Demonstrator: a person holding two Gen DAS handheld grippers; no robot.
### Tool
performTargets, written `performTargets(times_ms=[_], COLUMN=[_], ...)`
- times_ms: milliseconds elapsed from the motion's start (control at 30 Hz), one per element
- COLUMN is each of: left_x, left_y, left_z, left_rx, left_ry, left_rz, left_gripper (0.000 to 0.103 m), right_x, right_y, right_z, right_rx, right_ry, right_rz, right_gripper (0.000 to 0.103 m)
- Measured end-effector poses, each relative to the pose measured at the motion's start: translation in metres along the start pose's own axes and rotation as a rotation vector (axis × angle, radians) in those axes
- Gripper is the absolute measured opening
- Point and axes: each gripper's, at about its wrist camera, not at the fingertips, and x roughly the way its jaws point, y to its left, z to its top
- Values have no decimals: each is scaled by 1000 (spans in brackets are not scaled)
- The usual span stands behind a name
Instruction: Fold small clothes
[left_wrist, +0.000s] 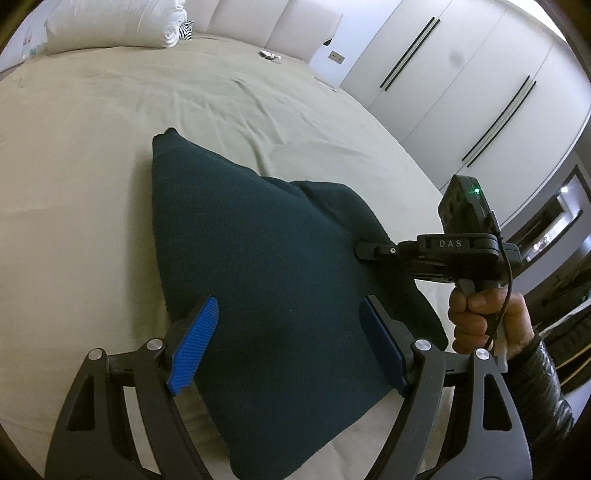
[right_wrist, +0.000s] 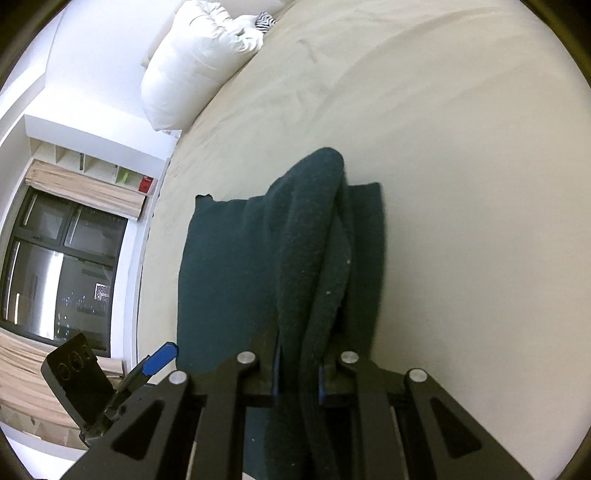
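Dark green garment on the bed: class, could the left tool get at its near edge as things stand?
Probably yes. The left tool is open right above the dark green garment, with nothing between; the right tool clamps a bunched fold further along.

I'm looking at a bed (left_wrist: 92, 155) under a pale beige cover, lightly creased. A dark green garment (left_wrist: 258, 277) lies on it, right beneath my left fingers. Far beyond the fingertips a white pillow (left_wrist: 118, 22) rests, a small white object (left_wrist: 269, 55) off to its right
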Motion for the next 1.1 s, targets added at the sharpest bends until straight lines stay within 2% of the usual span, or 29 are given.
performTargets(times_ms=[33, 167, 233, 300, 333, 400, 467, 533, 600, 767, 900, 1000, 1100], left_x=[2, 20, 32, 38, 41, 47, 52, 56, 59, 59, 57, 57, 58], left_y=[-6, -12, -16, -20, -22, -24, -25, -29, -31, -30, -30, -30, -31], left_z=[-1, 0, -1, -2, -2, -2, -2, -4, -4, -4, -5, -6, -7], left_rx=[7, 49, 77, 113, 128, 143, 148, 156, 170, 178, 185, 191, 202], left_ry=[-1, 21, 42, 42, 45, 49, 51, 52, 54, 58, 61, 61, 61], left_rz=[8, 45, 82, 111, 127, 147, 161, 173, 183, 197, 202, 203, 215], left_gripper=[78, 78, 78, 78, 78, 78, 78, 78, 78, 78, 78, 78, 78], right_x=[4, 6, 12, 6, 4, -7, -23, -45, -58, -47, -15, -18, -26], right_y=[6, -14, -23, -29, -28, -21, -14, -8, 3, 40, 33, 22, 16], right_z=[-5, -10, -9, -14, -15, -18, -22, -26, -33, -53, -68, -80, -90], right_rx=[9, 34, 50, 68, 71, 58, 45, 31, 18, -108, -160, -162, -170], right_ry=[-5, -1, -12, -24, -30, -50, -102, -193, -238, -196, -103, -123, -132], right_rz=[3, 4, 34, 67, 70, 36, -27, -88, -57, -12, -99, -64, -64], right_gripper=[15, 15, 15, 18, 23, 27, 40, 41, 41, 41, 39, 39, 39])
